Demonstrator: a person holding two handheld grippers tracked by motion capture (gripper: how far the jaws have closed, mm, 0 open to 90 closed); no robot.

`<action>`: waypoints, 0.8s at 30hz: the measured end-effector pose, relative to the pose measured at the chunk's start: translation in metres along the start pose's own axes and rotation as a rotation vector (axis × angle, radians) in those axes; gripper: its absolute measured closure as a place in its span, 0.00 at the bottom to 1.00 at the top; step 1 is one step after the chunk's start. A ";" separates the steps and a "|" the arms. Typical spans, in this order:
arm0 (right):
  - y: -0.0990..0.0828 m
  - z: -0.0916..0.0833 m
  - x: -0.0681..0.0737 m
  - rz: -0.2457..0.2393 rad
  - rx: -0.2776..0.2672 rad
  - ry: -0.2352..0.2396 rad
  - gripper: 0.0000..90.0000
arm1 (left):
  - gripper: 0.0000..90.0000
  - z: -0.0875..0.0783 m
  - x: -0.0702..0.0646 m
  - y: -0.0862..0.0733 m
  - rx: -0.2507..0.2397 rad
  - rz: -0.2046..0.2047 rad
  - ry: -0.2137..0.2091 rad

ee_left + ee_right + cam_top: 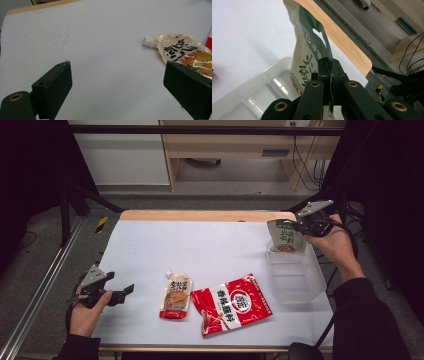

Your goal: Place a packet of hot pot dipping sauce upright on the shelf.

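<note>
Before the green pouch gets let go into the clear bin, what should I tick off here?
1. Right gripper shut on the green pouch: ok.
2. Pouch above the clear bin: ok, its lower edge is at the far rim.
3. Pouch fully inside the bin: not ok.
4. Room left in the bin: ok.
5. Left gripper open and apart from the spout pouch: ok.
6. Red pouch clear of the bin: ok.

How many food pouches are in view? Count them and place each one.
3: a green pouch pinched in the right gripper over the clear bin; a spouted pouch and a red pouch flat on the table.
</note>
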State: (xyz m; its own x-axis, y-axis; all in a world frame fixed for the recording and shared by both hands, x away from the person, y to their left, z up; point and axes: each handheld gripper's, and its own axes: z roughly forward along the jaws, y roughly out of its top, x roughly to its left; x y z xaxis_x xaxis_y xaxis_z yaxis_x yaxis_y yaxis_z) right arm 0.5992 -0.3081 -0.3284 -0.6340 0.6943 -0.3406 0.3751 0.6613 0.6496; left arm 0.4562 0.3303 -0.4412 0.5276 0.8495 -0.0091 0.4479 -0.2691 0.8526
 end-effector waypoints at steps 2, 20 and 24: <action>-0.002 0.002 0.000 0.013 -0.002 -0.002 1.00 | 0.09 0.000 0.000 0.000 0.001 0.001 -0.001; -0.016 0.006 -0.010 0.094 0.073 -0.026 0.89 | 0.09 0.001 -0.001 0.000 0.006 0.005 -0.007; -0.017 0.002 -0.010 0.124 0.065 -0.045 0.68 | 0.09 0.001 -0.002 0.000 0.009 0.008 -0.009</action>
State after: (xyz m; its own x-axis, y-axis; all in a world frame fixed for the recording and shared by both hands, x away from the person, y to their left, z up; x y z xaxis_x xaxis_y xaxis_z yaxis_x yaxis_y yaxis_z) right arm 0.6005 -0.3259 -0.3368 -0.5496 0.7828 -0.2919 0.4922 0.5857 0.6439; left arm 0.4560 0.3280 -0.4417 0.5382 0.8428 -0.0068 0.4496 -0.2802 0.8481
